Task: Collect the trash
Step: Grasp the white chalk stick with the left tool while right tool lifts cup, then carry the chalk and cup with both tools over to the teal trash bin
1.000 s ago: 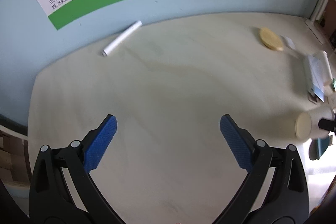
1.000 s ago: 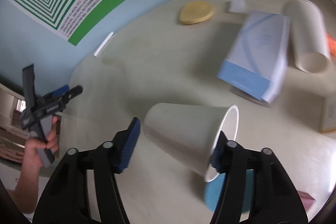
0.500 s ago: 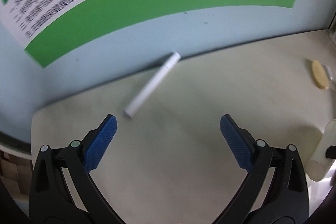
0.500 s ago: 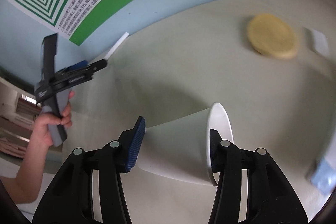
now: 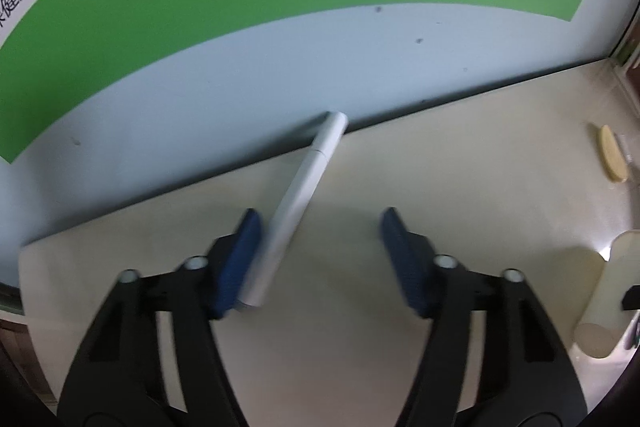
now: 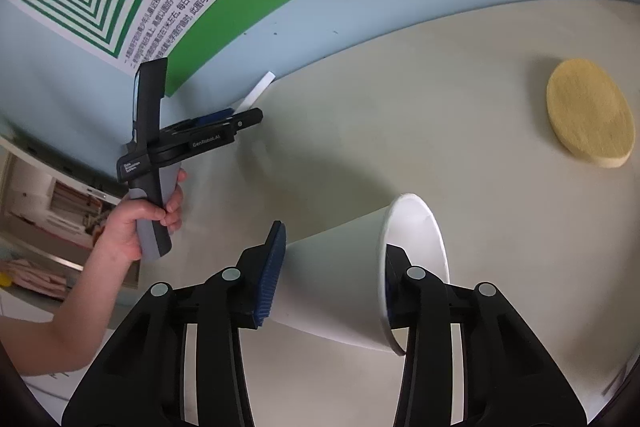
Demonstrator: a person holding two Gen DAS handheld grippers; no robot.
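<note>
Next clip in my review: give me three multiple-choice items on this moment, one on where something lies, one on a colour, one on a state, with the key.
1. Where does the white tube lie?
A. On the table, far end at the wall
B. Inside the paper cup
C. On the yellow disc

2. What colour are the pads of the right hand-held gripper?
A. Red
B. Blue
C. Yellow

3. How is the paper cup held?
A. Standing upright, untouched
B. Crushed flat under the gripper
C. On its side between the right hand-held gripper's fingers, one finger inside the mouth

Key: 1 A, the tube runs slantwise across the table from the left hand-held gripper, its far end against the blue wall. 2 B, the ribbed pads are blue. 3 C, the cup's open mouth faces sideways, one finger on its outer wall, the other inside the rim.
</note>
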